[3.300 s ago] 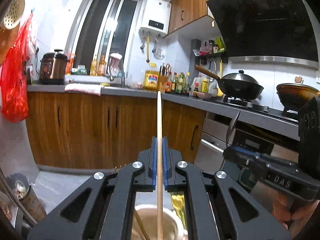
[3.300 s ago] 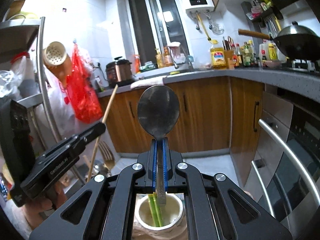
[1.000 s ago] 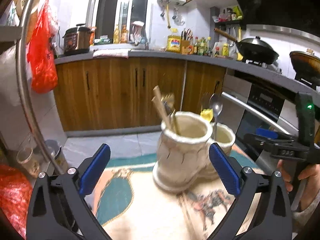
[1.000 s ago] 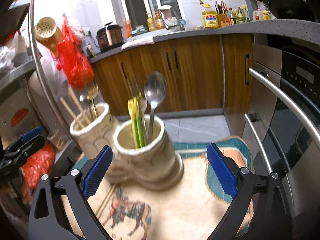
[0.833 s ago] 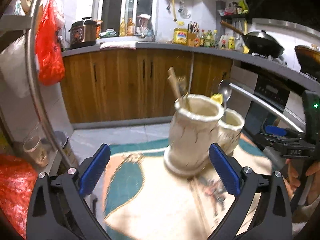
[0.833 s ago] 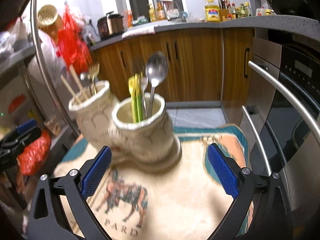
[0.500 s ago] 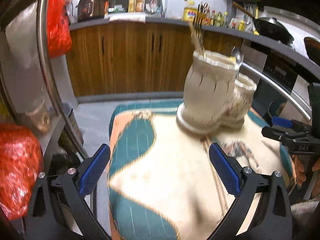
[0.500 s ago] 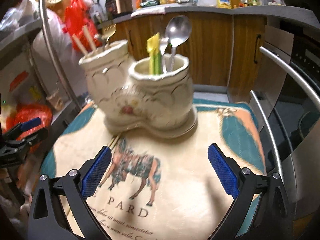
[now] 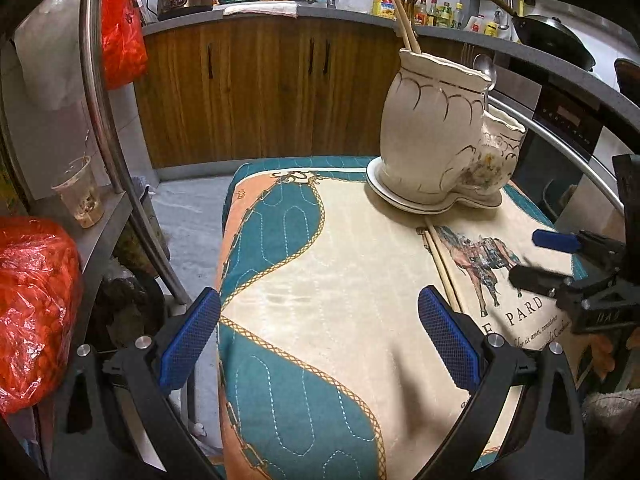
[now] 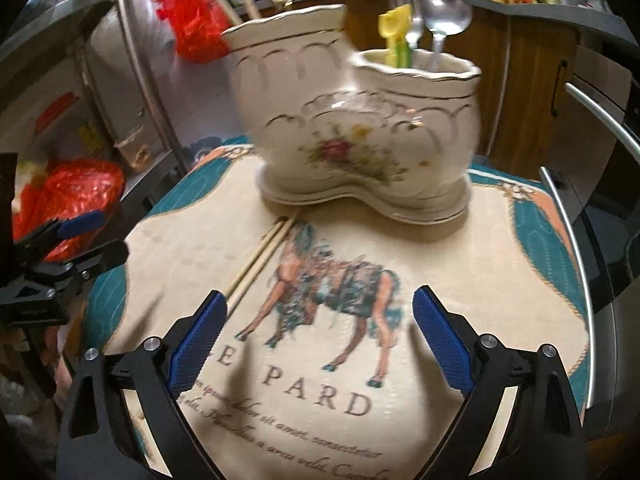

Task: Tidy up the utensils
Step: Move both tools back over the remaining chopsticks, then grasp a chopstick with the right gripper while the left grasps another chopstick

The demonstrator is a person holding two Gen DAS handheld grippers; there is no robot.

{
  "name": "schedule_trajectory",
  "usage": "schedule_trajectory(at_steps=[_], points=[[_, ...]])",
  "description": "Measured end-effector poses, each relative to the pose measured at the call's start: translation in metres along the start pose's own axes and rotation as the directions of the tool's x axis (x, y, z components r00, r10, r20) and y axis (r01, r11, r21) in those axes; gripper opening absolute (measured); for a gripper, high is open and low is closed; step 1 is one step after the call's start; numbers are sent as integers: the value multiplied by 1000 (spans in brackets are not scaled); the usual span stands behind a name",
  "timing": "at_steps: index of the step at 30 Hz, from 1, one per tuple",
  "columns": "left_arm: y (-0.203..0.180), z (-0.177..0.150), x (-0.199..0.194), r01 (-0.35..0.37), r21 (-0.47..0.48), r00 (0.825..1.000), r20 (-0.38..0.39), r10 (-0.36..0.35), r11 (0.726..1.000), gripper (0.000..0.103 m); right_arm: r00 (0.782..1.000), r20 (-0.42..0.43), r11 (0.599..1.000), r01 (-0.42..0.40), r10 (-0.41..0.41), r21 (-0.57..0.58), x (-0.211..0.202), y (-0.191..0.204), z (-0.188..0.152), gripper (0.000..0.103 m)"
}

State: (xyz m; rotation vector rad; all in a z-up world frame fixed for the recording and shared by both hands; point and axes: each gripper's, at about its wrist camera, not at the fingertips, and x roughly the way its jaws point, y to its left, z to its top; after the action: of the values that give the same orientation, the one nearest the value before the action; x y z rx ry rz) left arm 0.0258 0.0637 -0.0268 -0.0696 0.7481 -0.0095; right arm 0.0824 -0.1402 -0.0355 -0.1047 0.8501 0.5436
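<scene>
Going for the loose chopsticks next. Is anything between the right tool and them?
Nothing visible. The chopsticks lie flat on the cloth, front-left of the ceramic holder, their near ends beside the open right tool's left finger. Only bare cloth lies between. The left tool hangs off the table's left edge, clear.

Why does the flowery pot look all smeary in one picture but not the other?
In the right wrist view the ceramic holder and spoon are smeared sideways, which looks like motion blur; in the left wrist view the same holder looks sharp, though the fisheye lens bends the metal pole.
</scene>
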Motion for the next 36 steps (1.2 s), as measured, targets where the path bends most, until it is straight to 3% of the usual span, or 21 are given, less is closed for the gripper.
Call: schedule_trajectory(at_steps=[10,15,20,24,31,36], points=[[12,-3,-3,-15,-31,1000,0,15,999,97,994,-75,996,-83,80,-32,15,31,-5,44],[14,-4,-4,-17,-33,1000,3,17,999,97,991,-96,995,-95,91,-40,17,38,-8,31],[16,-4,-3,-12,-38,1000,4,12,999,97,991,-101,995,-94,89,-39,19,39,-9,29],[15,-4,-4,-11,-36,1000,4,12,999,97,993,-96,996,-72,68,-43,17,38,-8,18],[16,-3,-4,-13,-41,1000,5,13,999,97,995,-97,998,4,-11,-68,16,33,-5,17],[15,-3,-5,-7,-39,1000,9,7,999,97,993,-114,999,17,-20,-33,16,18,-5,17]])
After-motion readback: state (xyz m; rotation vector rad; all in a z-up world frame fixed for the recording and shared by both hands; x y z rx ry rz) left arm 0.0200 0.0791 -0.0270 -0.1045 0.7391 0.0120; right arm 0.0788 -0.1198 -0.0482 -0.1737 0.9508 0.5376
